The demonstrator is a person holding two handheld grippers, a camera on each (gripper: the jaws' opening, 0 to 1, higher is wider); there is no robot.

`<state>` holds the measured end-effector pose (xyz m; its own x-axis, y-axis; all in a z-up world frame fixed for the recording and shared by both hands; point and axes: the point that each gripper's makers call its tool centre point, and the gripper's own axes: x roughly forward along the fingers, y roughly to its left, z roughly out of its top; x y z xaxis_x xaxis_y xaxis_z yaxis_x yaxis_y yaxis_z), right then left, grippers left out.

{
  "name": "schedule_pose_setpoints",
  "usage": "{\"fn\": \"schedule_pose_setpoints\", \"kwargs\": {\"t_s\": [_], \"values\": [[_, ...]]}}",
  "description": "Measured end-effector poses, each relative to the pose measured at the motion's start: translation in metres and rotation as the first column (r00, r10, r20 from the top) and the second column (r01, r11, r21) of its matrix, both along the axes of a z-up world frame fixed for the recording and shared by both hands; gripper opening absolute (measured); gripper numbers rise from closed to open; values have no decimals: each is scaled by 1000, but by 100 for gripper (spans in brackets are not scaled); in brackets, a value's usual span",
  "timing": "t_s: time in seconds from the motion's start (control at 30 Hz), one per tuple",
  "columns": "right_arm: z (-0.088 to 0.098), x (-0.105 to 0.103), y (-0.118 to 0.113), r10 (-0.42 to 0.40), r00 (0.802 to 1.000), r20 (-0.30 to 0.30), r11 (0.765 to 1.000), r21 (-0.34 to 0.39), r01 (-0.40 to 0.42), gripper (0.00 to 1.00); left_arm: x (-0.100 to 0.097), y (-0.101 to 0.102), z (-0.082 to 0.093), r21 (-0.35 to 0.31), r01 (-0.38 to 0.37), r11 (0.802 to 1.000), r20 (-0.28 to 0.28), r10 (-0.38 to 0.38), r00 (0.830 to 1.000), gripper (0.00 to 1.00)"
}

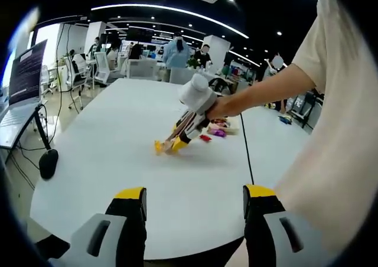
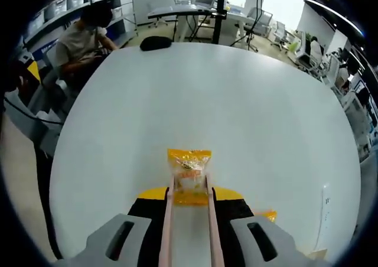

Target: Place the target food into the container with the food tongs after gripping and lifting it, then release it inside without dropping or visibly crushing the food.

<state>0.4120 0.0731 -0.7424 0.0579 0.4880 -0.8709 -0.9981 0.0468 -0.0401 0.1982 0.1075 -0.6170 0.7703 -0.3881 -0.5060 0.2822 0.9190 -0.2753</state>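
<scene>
A yellow food packet (image 2: 189,171) lies at or just above the white table (image 2: 236,101), pinched between the tips of pale food tongs (image 2: 166,231). My right gripper (image 2: 190,197) is shut on the tongs' two arms. In the left gripper view a person's hand holds that right gripper (image 1: 188,131) mid-table, with the tongs (image 1: 177,138) slanting down to the yellow packet (image 1: 159,147). Just behind it sits a shallow container (image 1: 227,125) with colourful packets, and a red packet (image 1: 205,138) lies beside it. My left gripper (image 1: 195,193) hangs open over the near table edge, holding nothing.
A laptop (image 1: 26,72) on a stand and a black object (image 1: 48,163) sit off the table's left side. A small orange packet (image 2: 266,215) lies right of the right gripper. A seated person (image 2: 82,42) is beyond the table's far left edge. Desks and people fill the office behind.
</scene>
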Motion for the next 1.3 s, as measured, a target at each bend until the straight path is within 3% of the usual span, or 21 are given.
{"fn": "schedule_pose_setpoints", "kwargs": {"t_s": [0.5, 0.67, 0.97, 1.3], "values": [[-5, 1, 3, -63, 997, -35, 998, 12, 63, 25, -3, 1, 1, 3, -10, 1000, 3, 10, 1000, 68], [-7, 2, 2, -78, 996, -42, 997, 19, 79, 24, -2, 1, 2, 4, -14, 1000, 11, 14, 1000, 74], [-7, -4, 1, -79, 994, -76, 996, 23, 81, 23, -4, 2, 3, 0, -21, 1000, 15, 21, 1000, 74], [-6, -4, 1, -98, 992, -74, 995, 28, 101, 22, -8, 2, 2, 8, -19, 1000, 10, 19, 1000, 74]]}}
